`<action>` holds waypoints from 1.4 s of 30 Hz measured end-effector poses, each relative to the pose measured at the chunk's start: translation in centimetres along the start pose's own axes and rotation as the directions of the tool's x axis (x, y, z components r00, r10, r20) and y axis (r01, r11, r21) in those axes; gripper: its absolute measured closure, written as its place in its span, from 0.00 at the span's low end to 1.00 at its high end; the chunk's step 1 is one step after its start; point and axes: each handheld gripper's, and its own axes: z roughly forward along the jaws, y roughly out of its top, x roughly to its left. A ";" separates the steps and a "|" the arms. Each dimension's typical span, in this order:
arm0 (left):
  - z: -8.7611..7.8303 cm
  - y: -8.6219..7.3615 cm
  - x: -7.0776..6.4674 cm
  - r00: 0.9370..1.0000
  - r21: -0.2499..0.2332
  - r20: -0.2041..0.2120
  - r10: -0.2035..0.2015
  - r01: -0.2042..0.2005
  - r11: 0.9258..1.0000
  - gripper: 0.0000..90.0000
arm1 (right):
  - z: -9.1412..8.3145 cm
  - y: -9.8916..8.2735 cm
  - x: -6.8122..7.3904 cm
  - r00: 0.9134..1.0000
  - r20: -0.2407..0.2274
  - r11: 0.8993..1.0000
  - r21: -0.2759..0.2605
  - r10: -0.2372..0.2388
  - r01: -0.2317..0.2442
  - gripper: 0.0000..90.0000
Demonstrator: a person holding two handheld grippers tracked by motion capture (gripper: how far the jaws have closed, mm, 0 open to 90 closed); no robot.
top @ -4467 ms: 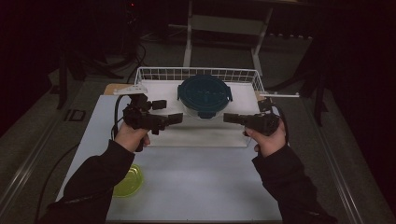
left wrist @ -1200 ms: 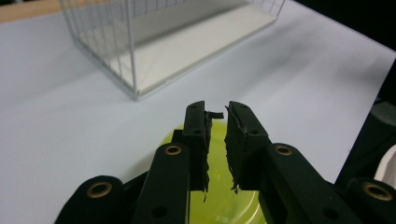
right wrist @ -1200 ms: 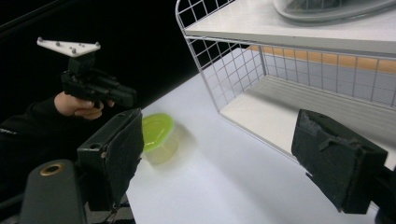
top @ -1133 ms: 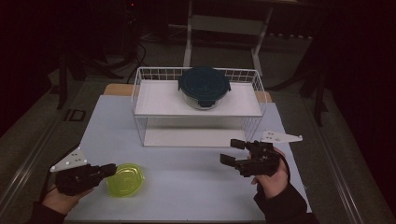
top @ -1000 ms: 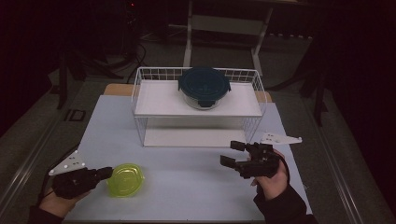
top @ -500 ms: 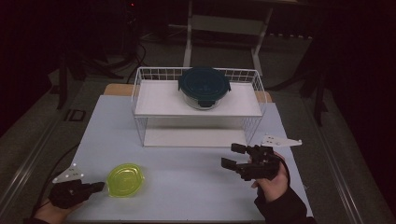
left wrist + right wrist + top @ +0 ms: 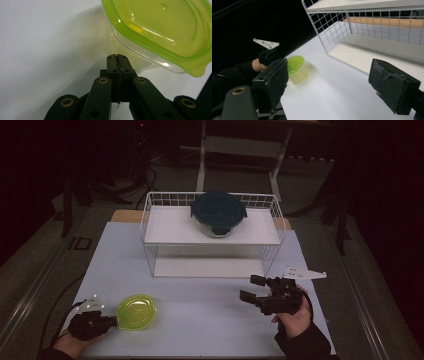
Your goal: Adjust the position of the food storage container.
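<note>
A clear tub with a lime-green lid [image 7: 137, 312] stands on the white table near its front left corner. My left gripper [image 7: 114, 321] lies low on the table just left of it. In the left gripper view its jaws [image 7: 116, 58] are pressed together with nothing between them, tips right at the tub's wall [image 7: 160, 32] under the lid's rim. Whether they touch it I cannot tell. My right gripper [image 7: 251, 288] is held over the front right of the table, open and empty, its jaws [image 7: 329, 82] pointing toward the tub [image 7: 295, 66].
A white wire rack [image 7: 165, 227] with two shelves stands at the back middle. A round glass container with a dark blue lid [image 7: 218, 211] sits on its top shelf. Bare table [image 7: 200, 320] lies between the two grippers. The floor around is dark.
My left hand has sunk to the table and drawn back toward the near left corner, beside the green-lidded tub. The right hand has hardly moved. The tub stays put.
</note>
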 end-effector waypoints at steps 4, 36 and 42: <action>0.7 0.8 0.0 1.000 -0.002 0.011 0.009 -0.009 1.000 0.99 | -0.5 -0.3 -0.3 1.000 0.010 1.000 -0.002 0.011 -0.011 0.18; 6.8 6.3 -3.0 0.988 0.020 0.133 0.083 -0.086 0.996 0.99 | -0.7 -1.2 -1.3 0.999 0.023 0.999 -0.007 0.035 -0.035 0.18; 6.8 6.4 -3.1 0.989 0.029 0.118 0.095 -0.099 0.995 0.99 | -0.7 -1.2 -1.2 0.999 0.021 0.999 -0.006 0.033 -0.033 0.18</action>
